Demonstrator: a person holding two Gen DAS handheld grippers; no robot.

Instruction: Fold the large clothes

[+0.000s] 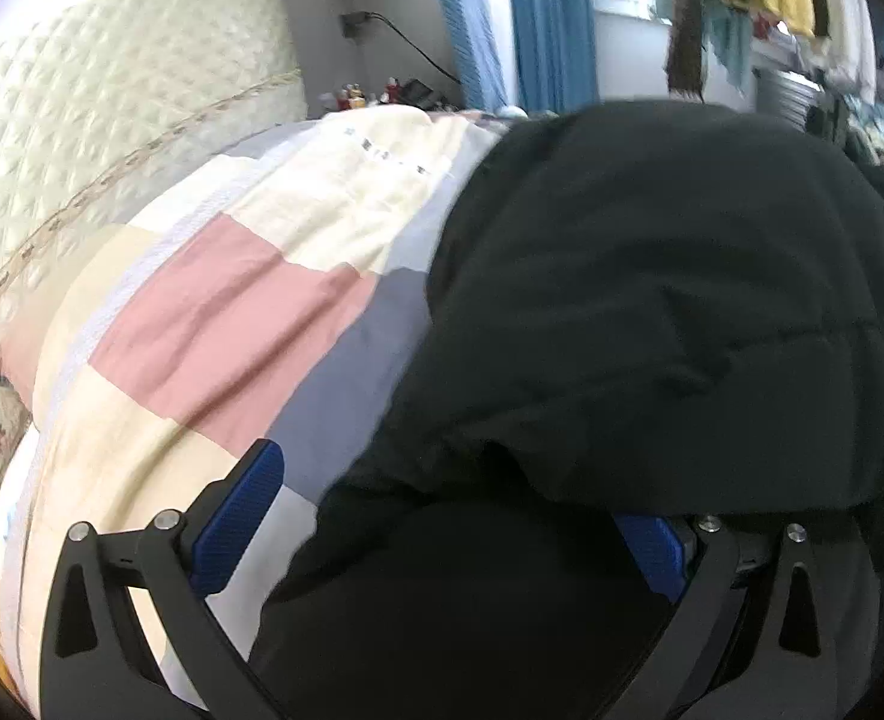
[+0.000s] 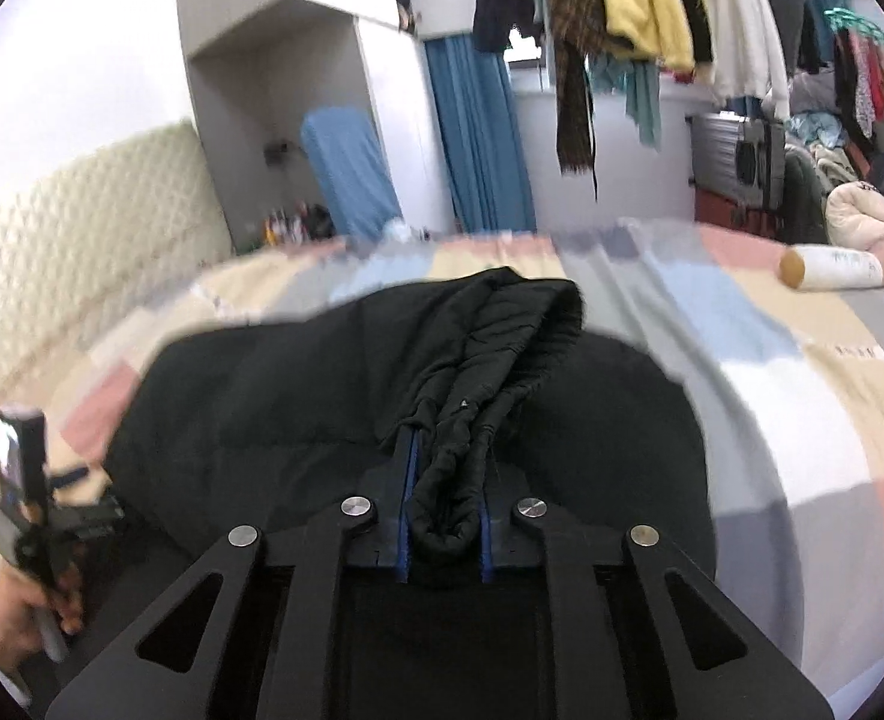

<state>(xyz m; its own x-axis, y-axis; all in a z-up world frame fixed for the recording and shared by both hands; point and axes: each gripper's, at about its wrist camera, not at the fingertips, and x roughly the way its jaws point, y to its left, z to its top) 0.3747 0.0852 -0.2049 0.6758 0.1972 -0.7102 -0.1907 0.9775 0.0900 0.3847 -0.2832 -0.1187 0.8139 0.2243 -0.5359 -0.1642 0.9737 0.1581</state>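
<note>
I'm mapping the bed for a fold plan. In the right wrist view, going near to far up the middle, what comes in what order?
Right gripper shut on the bunched cuff → black jacket → patchwork quilt → blue curtain.

The jacket is covering most of the left gripper's right finger, only a sliver of blue pad peeking out. The far end of the bedspread is blurring out, and the nightstand bottles are too tiny to tell apart.
</note>
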